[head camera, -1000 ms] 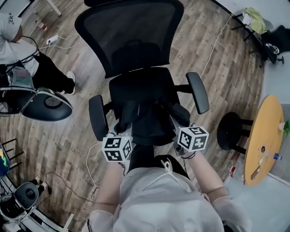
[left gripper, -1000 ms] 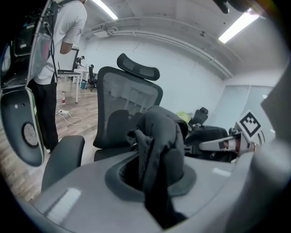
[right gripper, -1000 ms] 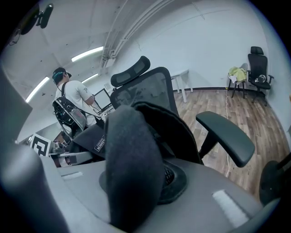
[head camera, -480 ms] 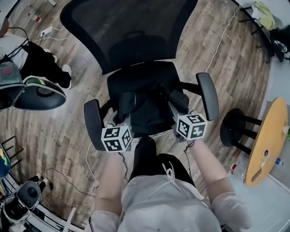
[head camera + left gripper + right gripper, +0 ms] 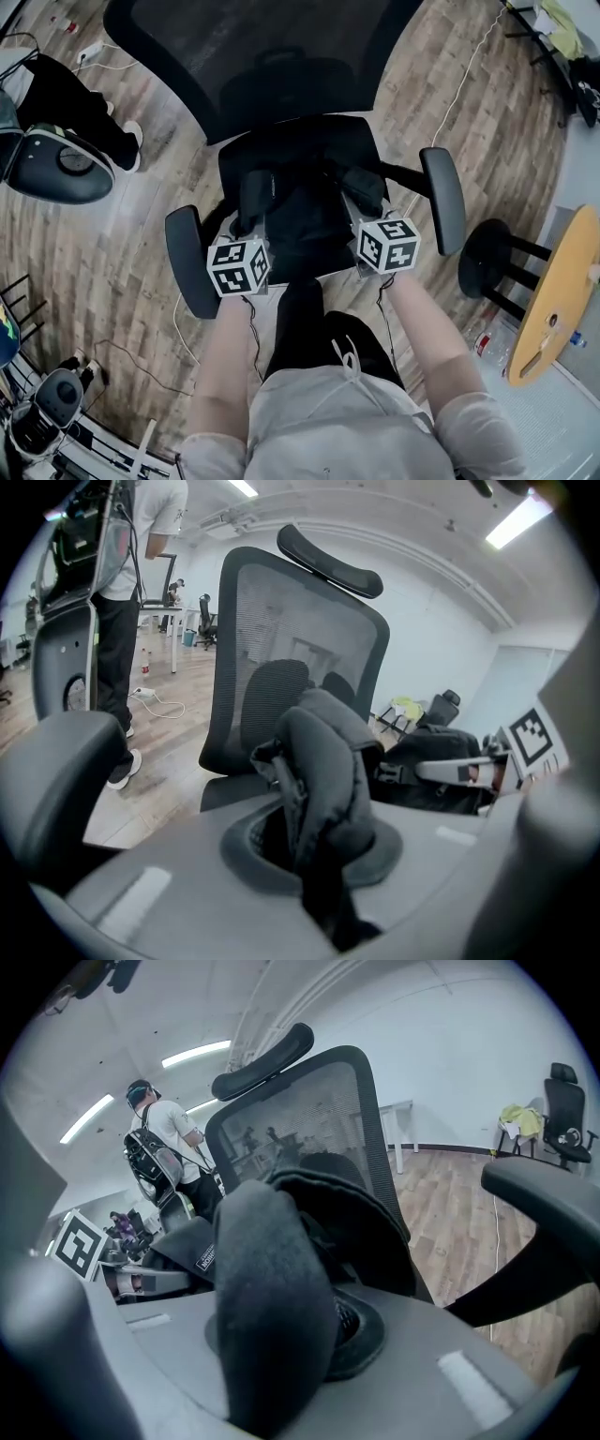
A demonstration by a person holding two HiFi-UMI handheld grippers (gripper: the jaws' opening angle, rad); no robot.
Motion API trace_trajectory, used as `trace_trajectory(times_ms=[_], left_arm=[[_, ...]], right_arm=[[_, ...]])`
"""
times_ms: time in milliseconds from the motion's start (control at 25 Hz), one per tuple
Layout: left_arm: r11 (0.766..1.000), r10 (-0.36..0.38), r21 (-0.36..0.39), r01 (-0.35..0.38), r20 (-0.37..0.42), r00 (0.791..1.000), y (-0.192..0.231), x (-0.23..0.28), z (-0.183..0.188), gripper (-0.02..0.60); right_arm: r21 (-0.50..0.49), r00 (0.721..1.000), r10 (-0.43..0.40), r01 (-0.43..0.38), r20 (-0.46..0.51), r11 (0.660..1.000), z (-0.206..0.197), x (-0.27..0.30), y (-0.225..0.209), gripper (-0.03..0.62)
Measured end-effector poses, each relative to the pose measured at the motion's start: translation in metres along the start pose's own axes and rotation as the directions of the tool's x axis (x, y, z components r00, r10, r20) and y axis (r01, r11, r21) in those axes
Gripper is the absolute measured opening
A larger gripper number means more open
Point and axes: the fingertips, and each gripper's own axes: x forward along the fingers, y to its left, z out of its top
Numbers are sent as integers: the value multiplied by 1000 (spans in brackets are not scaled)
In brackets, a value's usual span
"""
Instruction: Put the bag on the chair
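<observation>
Grey-brown wood-plank floor point(image 5: 131, 244) with a thin white cable point(image 5: 159, 702) lying on it. At the right edge, 1 round wooden table point(image 5: 561, 300) beside a black stool point(image 5: 483, 261). White walls point(image 5: 450, 1063), long ceiling strip lights point(image 5: 195, 1055), and a white desk point(image 5: 398, 1108) by the far wall.

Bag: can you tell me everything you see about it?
The bag is black, soft padded fabric, slumped over the chair seat; whether it rests there is unclear. The left gripper has just been closing its jaws on one padded strap, and the right gripper pinches another.
</observation>
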Motion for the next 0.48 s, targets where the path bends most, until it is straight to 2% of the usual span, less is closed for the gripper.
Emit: trace_trajectory(times_ms=[160,280,480], left_arm=[[1000,6,3,-6,-23,1000,13,17,-13,40],[1000,-8,15,8,-7,1000,14,26,-14,40],[1000,-5,-4,5,2,1000,17,31,-20,41]], right_arm=[[-5,1000,-12,12,-15,1000,-14,20,-4,37],[-11,1000,-21,20,-12,1000,-19,27,-11,37],[28,997,-78,79,-15,997,-26,34,-28,41]])
